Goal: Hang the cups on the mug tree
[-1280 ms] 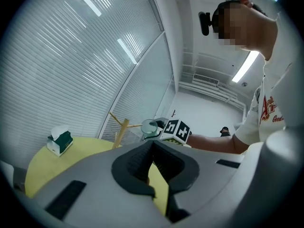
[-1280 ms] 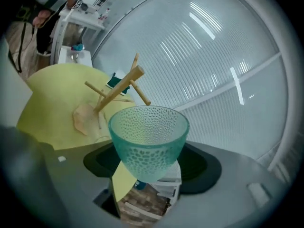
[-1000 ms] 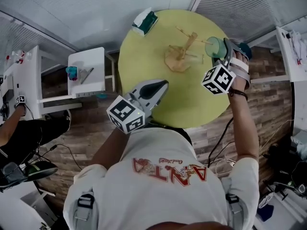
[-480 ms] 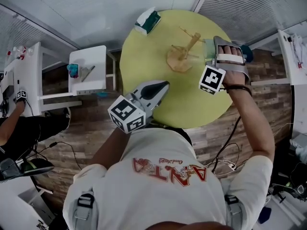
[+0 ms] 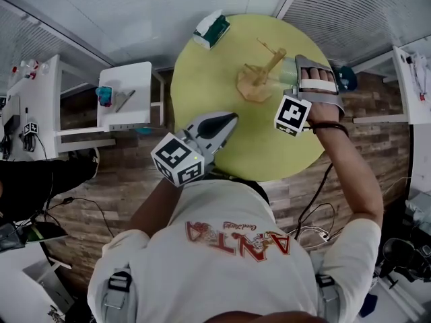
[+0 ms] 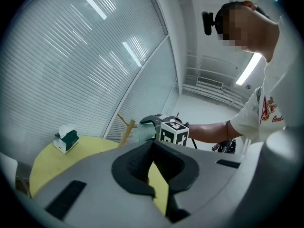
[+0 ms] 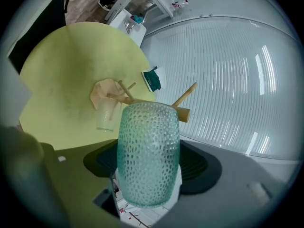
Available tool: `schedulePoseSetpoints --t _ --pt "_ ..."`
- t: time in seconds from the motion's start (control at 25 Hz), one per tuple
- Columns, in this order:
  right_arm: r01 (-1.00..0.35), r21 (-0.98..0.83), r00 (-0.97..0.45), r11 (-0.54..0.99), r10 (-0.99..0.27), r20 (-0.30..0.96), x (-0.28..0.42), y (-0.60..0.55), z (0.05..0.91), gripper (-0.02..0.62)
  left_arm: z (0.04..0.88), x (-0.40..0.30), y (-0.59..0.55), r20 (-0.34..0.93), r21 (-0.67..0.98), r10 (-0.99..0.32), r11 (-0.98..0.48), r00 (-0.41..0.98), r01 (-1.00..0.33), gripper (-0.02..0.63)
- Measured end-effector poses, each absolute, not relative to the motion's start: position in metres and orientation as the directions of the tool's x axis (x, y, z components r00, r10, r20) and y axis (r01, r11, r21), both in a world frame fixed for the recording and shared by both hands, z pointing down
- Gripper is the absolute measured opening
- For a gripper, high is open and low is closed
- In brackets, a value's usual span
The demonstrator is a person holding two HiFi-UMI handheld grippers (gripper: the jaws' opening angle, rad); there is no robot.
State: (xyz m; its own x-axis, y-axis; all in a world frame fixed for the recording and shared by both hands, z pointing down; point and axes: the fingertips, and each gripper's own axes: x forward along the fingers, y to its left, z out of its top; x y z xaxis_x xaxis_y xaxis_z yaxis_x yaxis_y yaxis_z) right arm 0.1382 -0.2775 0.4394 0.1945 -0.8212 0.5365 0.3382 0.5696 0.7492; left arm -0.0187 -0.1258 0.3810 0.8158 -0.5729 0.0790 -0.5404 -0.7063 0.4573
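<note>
My right gripper [image 5: 300, 73] is clamped on the pale green dimpled glass cup [image 7: 148, 158], with the jaws pressing its two sides. I hold it up off the round yellow table [image 7: 61, 65], right next to the light wooden mug tree [image 5: 262, 73]. In the right gripper view the cup body overlaps the tree's trunk, and one bare peg pokes out just past its upper right edge. I judge that peg to be my target, which is why I keep the cup level with the branches and not down at the base. I cannot see the cup's handle from here, so I cannot tell how well it lines up with the peg.

A small clear glass cup [image 7: 106, 113] already hangs low on the far side of the tree, near the base. That leaves the upper pegs on my side free.

My left gripper [image 5: 225, 120] hangs over the near edge of the table, well apart from the tree. Its jaws are pressed together on nothing, and I think I keep it back so the right one has room. The green and white tissue box [image 5: 212, 30] sits at the far rim, out of the way.
</note>
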Motion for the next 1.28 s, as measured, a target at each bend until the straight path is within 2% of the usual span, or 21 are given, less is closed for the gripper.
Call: schedulePoseSetpoints --t 0.44,0.72,0.84,0.96,1.04,1.16,1.28 --pt "0.319 0.760 0.158 0.567 -0.822 0.547 0.139 -0.271 0.444 0.356 0.381 -0.015 -0.129 0.080 0.445 -0.562 -0.719 0.823 -0.534 0.009" --pt "0.216 0.784 0.114 0.582 -0.812 0.572 0.142 -0.259 0.435 0.356 0.379 -0.007 -0.129 0.074 0.441 -0.549 -0.731 0.833 -0.521 0.009" --pt "0.044 0.797 0.027 0.602 -0.798 0.601 0.134 -0.245 0.420 0.355 0.377 -0.006 -0.131 0.072 0.440 -0.548 -0.732 0.833 -0.520 0.009" --pt "-0.195 0.748 -0.109 0.635 -0.772 0.627 0.123 -0.226 0.404 0.352 0.375 -0.005 -0.132 0.067 0.437 -0.547 -0.735 0.834 -0.518 0.009" --pt "-0.380 0.665 -0.218 0.643 -0.761 0.611 0.117 -0.214 0.387 0.315 0.371 -0.005 -0.133 0.061 0.435 -0.547 -0.738 0.835 -0.516 0.009" --pt "-0.608 0.530 -0.334 0.590 -0.797 0.503 0.115 -0.199 0.357 0.179 0.363 -0.004 -0.134 0.056 0.425 -0.547 -0.744 0.836 -0.515 0.009" --pt "-0.727 0.490 -0.332 0.481 -0.871 0.363 0.123 -0.187 0.339 0.056 0.353 -0.004 -0.137 0.055 0.407 -0.553 -0.748 0.831 -0.524 0.009"
